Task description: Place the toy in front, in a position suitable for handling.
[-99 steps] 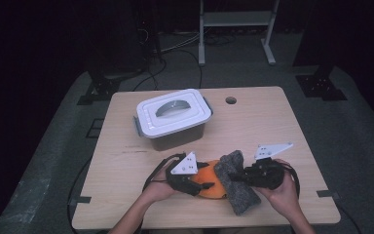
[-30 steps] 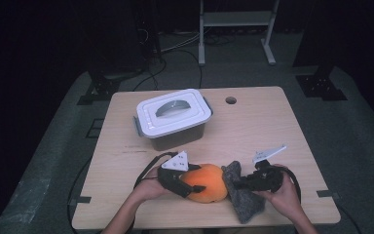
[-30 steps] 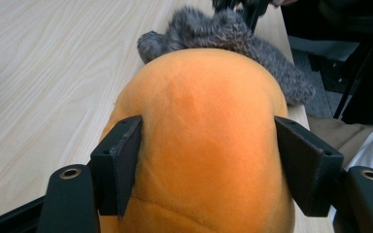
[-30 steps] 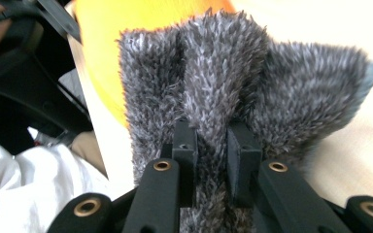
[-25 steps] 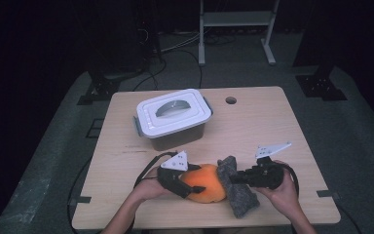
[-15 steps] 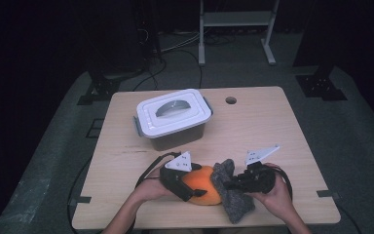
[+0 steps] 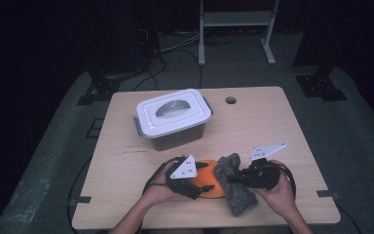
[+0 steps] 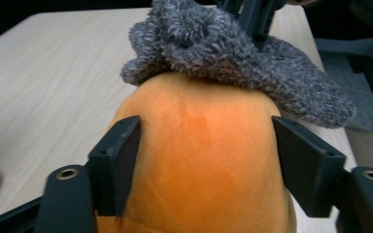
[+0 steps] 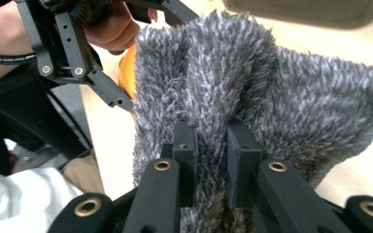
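An orange soft rounded thing (image 7: 208, 181) lies on the table near its front edge. My left gripper (image 7: 197, 187) comes at it from the left. In the left gripper view its jaws (image 8: 205, 128) press on both sides of the orange thing (image 8: 204, 145), having just closed a little further on it. A grey fuzzy cloth (image 7: 234, 195) lies against the orange thing's right side and partly over its top (image 8: 223, 43). My right gripper (image 7: 233, 176) is shut on a fold of this cloth (image 9: 272, 87), which is pinched between its jaws (image 9: 212, 133).
A white lidded plastic box (image 7: 174, 117) with a handle stands at the table's middle left, behind my hands. A small round hole (image 7: 231, 100) is near the far edge. Bare wooden table (image 7: 282, 131) stretches to the right and far right.
The right gripper has shifted the grey cloth a little, from hanging low on the right to lying up against the orange thing. The left gripper has stayed around the orange thing.
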Available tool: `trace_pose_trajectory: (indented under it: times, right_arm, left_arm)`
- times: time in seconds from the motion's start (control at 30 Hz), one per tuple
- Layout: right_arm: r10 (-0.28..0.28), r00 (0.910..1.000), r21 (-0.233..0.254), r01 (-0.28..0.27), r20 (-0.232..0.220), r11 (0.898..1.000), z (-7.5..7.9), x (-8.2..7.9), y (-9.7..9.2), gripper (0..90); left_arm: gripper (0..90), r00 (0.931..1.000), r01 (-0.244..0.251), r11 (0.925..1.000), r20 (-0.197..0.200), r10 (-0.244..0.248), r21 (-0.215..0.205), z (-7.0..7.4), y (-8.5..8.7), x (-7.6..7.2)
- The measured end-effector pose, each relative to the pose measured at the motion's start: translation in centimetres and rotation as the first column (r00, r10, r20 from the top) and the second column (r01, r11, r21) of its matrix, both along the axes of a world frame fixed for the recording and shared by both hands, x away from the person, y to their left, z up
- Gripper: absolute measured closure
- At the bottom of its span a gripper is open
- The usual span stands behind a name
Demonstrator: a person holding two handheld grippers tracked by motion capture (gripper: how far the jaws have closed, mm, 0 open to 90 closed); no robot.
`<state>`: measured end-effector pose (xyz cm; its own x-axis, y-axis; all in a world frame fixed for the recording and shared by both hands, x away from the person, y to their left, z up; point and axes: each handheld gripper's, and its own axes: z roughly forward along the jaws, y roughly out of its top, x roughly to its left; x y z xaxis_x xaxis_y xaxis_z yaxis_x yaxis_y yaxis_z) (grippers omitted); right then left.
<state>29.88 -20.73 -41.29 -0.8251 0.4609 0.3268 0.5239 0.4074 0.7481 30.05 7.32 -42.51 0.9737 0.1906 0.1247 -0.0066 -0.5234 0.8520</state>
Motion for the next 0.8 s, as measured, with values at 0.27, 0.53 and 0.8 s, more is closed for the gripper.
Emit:
trace_pose_trajectory:
  times: [0.27,0.53,0.8]
  right_arm:
    - [-0.078,0.9943,-0.077,0.073,-0.072,0.994,-2.0,0.8,-2.0,76.7]
    - [-0.005,0.9998,0.053,0.004,0.019,0.999,0.9,-0.2,-0.4,76.8]
    - [0.028,0.9988,0.018,-0.027,-0.041,0.999,-0.5,-0.1,-0.2,76.6]
  left_arm:
    - [29.0,0.999,0.008,0.9999,-0.043,-0.008,-0.009,-0.1,0.6,0.1]
    - [26.6,0.9988,0.013,0.9999,-0.047,-0.013,-0.004,0.0,0.2,0.2]
    - [15.3,0.995,-0.018,0.9998,-0.098,0.017,-0.006,0.9,1.1,0.8]
